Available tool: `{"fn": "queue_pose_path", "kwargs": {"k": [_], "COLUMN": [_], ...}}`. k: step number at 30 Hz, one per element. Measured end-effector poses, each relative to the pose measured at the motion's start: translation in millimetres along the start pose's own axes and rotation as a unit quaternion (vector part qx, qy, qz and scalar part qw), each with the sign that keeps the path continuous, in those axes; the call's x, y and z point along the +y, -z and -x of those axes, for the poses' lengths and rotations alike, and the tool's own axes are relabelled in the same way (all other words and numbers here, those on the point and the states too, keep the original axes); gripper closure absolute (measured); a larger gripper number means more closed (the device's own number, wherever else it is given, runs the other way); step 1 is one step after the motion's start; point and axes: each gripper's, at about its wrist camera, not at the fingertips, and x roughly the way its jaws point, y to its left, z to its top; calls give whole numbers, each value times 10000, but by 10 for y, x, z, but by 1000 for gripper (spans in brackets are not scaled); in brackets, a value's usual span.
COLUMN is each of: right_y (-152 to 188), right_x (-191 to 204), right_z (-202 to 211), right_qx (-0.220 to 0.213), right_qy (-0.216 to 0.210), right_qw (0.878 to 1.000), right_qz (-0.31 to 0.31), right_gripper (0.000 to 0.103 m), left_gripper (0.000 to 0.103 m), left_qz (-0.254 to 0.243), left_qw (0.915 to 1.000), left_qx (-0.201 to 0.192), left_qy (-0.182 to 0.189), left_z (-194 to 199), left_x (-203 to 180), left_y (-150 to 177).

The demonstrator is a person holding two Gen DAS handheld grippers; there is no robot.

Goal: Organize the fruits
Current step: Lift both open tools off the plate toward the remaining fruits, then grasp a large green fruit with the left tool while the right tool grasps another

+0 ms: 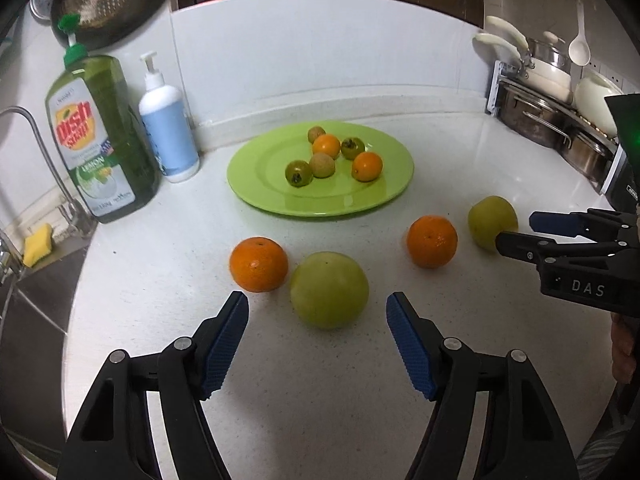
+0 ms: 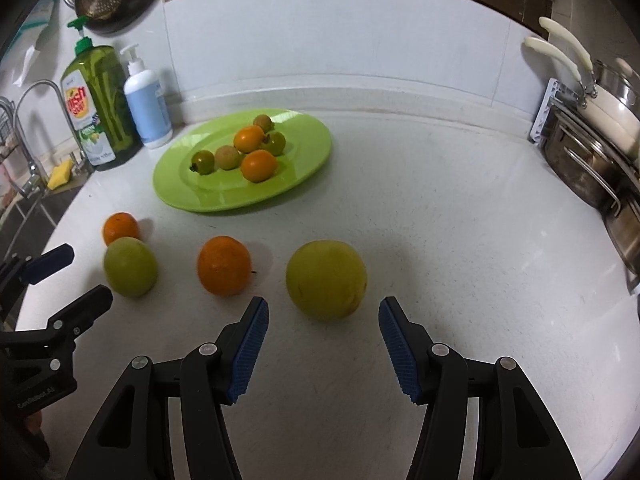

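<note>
A green plate (image 1: 256, 184) (image 2: 176, 188) on the white counter holds several small fruits, orange and green. In front of it lie two oranges and two green fruits. My left gripper (image 1: 318, 308) is open, its tips just short of the left green fruit (image 1: 329, 289) (image 2: 130, 266), with an orange (image 1: 259, 265) (image 2: 121, 227) at its left. My right gripper (image 2: 323, 312) is open, its tips just short of the right green fruit (image 2: 326, 279) (image 1: 492, 222). The other orange (image 1: 432, 241) (image 2: 224, 265) lies between the green fruits.
A green dish soap bottle (image 1: 100, 140) (image 2: 98, 108) and a white pump bottle (image 1: 168, 128) (image 2: 146, 104) stand at the back left by the sink tap (image 1: 44, 160). Pots on a rack (image 1: 552, 112) (image 2: 592, 152) stand at the right.
</note>
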Motion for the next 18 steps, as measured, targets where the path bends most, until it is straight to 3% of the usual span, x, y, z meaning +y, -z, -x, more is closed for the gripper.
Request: {"fn": "queue_pose_path", "kwargs": {"k": [18], "right_y": [-128], "right_x": [-73], "right_z": [-318], "right_qx": [238], "right_qy": [-192], "right_qw": [9995], "right_qz": [-98], "right_gripper": [47], "left_gripper": [53], "left_qz": [-1], "left_qw": [9994], "left_qx": [300], "left_qy": [177], "left_z": [-353], "left_x": [-12], "left_y": [-83]}}
